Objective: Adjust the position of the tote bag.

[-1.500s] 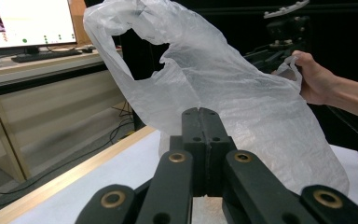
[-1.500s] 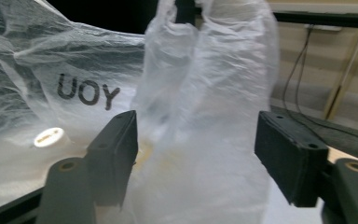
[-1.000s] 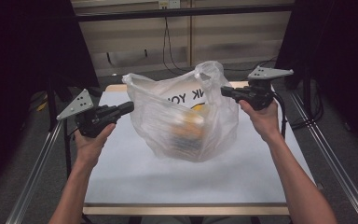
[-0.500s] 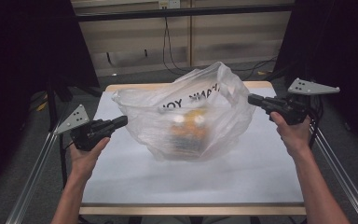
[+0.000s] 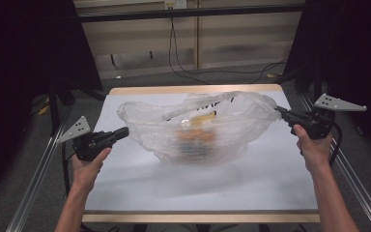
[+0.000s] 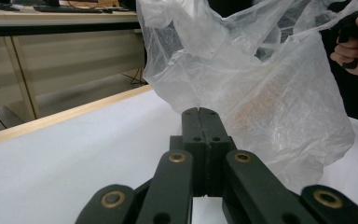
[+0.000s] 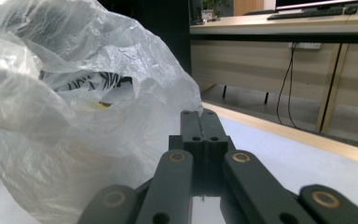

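A thin translucent plastic bag [image 5: 198, 130] with black print lies spread low on the white table [image 5: 174, 186]. Blurred orange and yellow contents [image 5: 195, 135] show through its middle. My left gripper [image 5: 124, 131] is at the bag's left edge. In the left gripper view its jaws [image 6: 199, 111] are shut, with the bag [image 6: 261, 93] drawn to a point at their tips. My right gripper [image 5: 279, 111] is shut on the bag's right corner. In the right gripper view the bag [image 7: 74, 116] meets the closed tips [image 7: 198, 112]. The film is stretched between the two grippers.
Metal rails [image 5: 34, 179] run along both sides of the table, which has a wooden rim [image 5: 198, 89]. Cables [image 5: 183, 67] hang and trail on the floor behind. The other hand [image 6: 356, 51] shows at the far right of the left gripper view.
Both hands have moved apart and downward, the right one farthest to the right. The bag, earlier bunched and tall, is now pulled wide and low over the table.
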A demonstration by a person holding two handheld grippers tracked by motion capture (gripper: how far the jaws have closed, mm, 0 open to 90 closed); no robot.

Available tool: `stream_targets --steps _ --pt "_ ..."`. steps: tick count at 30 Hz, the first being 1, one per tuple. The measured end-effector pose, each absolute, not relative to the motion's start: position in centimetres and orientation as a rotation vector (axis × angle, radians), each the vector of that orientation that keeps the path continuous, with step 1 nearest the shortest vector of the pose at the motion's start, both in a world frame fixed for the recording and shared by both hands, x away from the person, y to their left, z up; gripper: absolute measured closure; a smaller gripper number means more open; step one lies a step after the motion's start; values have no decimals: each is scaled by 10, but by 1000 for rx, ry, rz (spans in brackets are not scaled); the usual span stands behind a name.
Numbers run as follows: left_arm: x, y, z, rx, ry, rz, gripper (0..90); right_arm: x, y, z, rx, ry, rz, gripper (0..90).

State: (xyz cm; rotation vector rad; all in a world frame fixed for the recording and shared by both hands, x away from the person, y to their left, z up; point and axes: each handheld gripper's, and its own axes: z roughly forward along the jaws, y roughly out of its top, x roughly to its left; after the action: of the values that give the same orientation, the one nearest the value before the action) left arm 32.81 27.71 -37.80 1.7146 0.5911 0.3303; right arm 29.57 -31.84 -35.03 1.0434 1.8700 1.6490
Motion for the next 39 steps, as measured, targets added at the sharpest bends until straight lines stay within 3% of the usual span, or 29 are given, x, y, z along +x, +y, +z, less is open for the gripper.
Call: stream_targets --steps 20,39 --pt "343 259 -403 1827 602 298 900 313 -292 -387 1098 1982 1584 900" --pt "353 259 -429 1966 666 326 900 325 -292 -420 1219 2027 1442 900"
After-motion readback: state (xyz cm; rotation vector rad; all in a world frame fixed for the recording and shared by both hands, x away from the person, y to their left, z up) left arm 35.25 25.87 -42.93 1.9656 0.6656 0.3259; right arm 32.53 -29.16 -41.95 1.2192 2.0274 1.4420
